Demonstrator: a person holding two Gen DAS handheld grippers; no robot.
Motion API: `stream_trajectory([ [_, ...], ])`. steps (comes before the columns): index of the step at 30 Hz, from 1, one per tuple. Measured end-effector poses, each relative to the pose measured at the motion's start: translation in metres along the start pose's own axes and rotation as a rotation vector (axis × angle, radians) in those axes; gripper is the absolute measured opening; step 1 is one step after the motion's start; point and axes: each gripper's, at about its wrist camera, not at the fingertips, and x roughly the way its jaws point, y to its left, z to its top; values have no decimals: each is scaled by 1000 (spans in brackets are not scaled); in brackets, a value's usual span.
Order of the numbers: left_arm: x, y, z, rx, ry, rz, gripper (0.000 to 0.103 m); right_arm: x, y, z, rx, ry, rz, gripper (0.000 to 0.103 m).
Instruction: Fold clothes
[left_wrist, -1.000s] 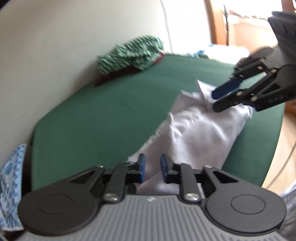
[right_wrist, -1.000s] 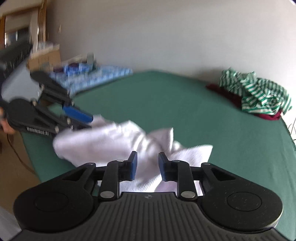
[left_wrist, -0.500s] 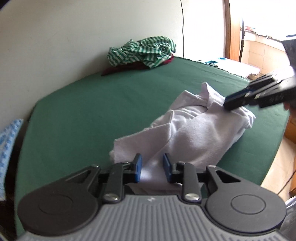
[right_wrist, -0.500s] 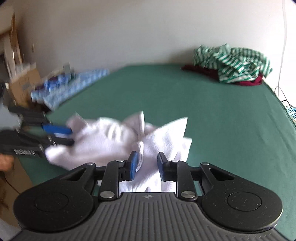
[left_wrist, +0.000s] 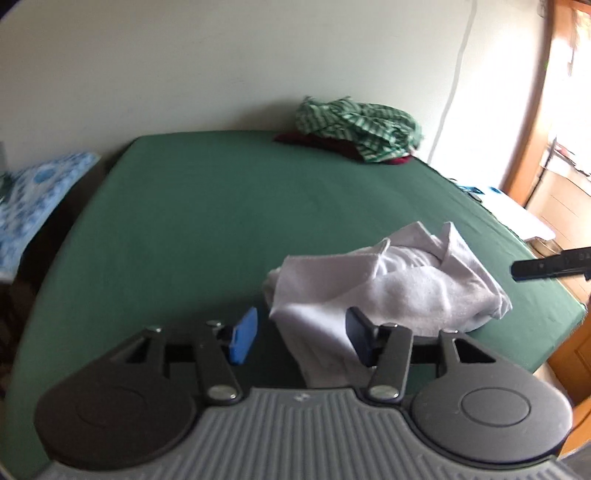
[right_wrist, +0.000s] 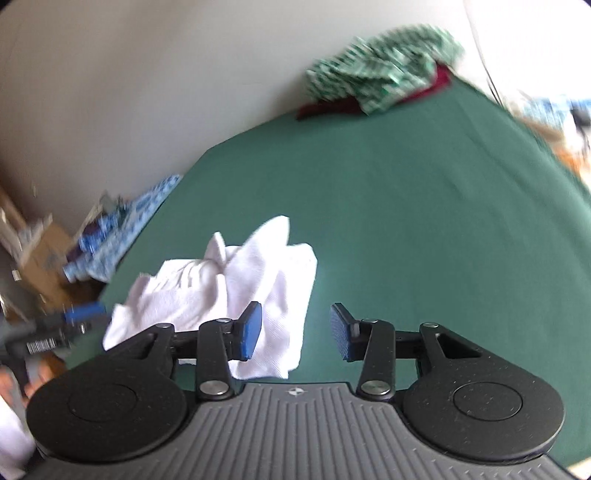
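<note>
**White garment loose on green sheet, both grippers opening**

Landmark: the green sheet (left_wrist: 229, 221), spread flat over a bed or table that fills most of both wrist views.

Off the sheet's left edge: blue-and-white patterned fabric (left_wrist: 33, 199). In the right wrist view a cardboard box (right_wrist: 44, 254) sits next to that fabric; blurred, contents unclear.

Near edge of the sheet, left: left gripper (left_wrist: 301, 339). Jaws are opening, blue pads well apart. A hanging flap of the white garment (left_wrist: 391, 288) lies between them, close against the right-hand pad. The left-hand pad is clear of the cloth, dark sheet showing in the gap. No pinch visible.

Near edge, middle: the white garment sits crumpled in a loose heap on the sheet, folds standing up at its top, one corner drooping toward the viewer.

Near edge, right: right gripper (right_wrist: 295, 332). Jaws are opening. The garment's lower corner passes behind the left-hand pad; the space between the pads shows mostly bare green sheet. Nothing gripped. In the left wrist view only a dark finger of it enters from the right, just beyond the garment.

Far edge of the sheet, against the pale wall: a green-and-white striped garment (left_wrist: 358, 125) bunched on top of a dark red cloth (left_wrist: 332, 144), well apart from the white garment.
</note>
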Motion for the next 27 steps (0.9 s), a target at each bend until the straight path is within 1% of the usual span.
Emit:
stream_trajectory([
  [1, 0, 1, -3, -41, 10, -6, 68, 1, -5, 0, 37, 16, 14, 44],
  [2, 2, 4, -5, -94, 26, -23, 69, 2, -9, -1, 70, 30, 31, 47],
  [4, 5, 10, -7, -194, 46, -61, 69, 4, -14, -2, 123, 52, 70, 47],
  [5, 5, 12, -8, -236, 41, -77, 70, 6, -16, -2, 145, 63, 86, 48],
  [7, 6, 16, -8, -309, 30, -109, 75, 10, -19, -1, 184, 88, 107, 52],
  [8, 7, 17, -8, -328, 30, -111, 76, 12, -20, -1, 197, 98, 111, 54],
  [11, 15, 13, -3, -287, 72, -86, 78, 13, -17, 1, 190, 121, 95, 56],
  [12, 19, 11, 0, -264, 95, -79, 81, 13, -16, 1, 188, 124, 89, 58],
  [14, 24, 9, 4, -229, 119, -93, 83, 11, -16, 2, 193, 120, 86, 61],
  [15, 29, 8, 7, -217, 128, -101, 88, 12, -16, 2, 201, 120, 80, 62],
  [16, 33, 8, 9, -211, 139, -110, 90, 13, -17, 2, 219, 121, 68, 62],
  [18, 41, 9, 12, -205, 165, -135, 90, 16, -20, 3, 257, 125, 52, 62],
  [19, 45, 9, 14, -199, 184, -146, 90, 18, -22, 3, 281, 130, 56, 62],
  [23, 61, 8, 21, -118, 261, -149, 92, 23, -21, 3, 332, 146, 62, 62],
  [25, 63, 8, 23, -92, 278, -152, 96, 24, -20, 2, 346, 142, 61, 62],
  [27, 64, 8, 24, -67, 295, -156, 97, 27, -21, -1, 373, 140, 62, 62],
])
